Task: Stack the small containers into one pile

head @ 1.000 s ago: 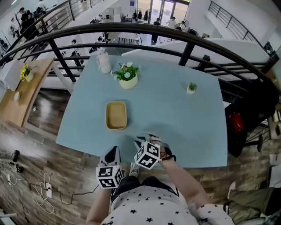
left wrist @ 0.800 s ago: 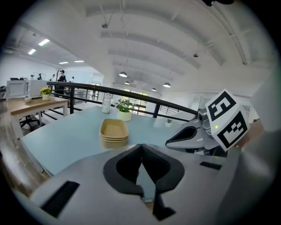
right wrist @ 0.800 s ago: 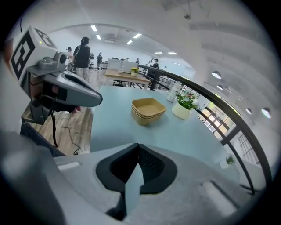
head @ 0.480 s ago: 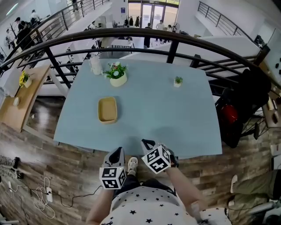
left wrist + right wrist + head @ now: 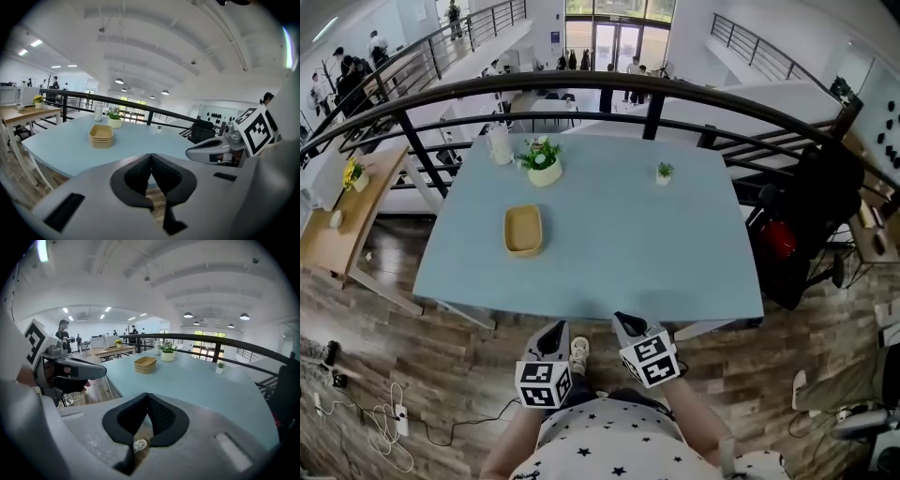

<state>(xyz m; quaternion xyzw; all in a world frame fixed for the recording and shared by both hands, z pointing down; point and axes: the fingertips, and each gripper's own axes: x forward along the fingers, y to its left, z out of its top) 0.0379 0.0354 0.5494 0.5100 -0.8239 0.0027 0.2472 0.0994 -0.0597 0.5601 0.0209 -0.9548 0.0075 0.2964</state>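
The small tan containers (image 5: 524, 231) sit nested in one pile on the left half of the light blue table (image 5: 675, 253); the pile also shows in the left gripper view (image 5: 101, 136) and the right gripper view (image 5: 145, 364). My left gripper (image 5: 555, 329) and right gripper (image 5: 624, 322) hang side by side over the wooden floor, just short of the table's front edge and well away from the pile. In each gripper's own view the left gripper (image 5: 151, 158) and the right gripper (image 5: 147, 397) have their black pads pressed together, shut on nothing.
A flower pot (image 5: 544, 169), a white bottle (image 5: 499, 145) and a tiny potted plant (image 5: 664, 172) stand along the table's far side. A dark railing (image 5: 600, 86) curves behind it. A wooden desk (image 5: 347, 202) is at the left, cables (image 5: 389, 422) lie on the floor.
The view has drawn back from the table. Both grippers have come back from the table's front edge toward the body; the right one no longer reaches over the tabletop.
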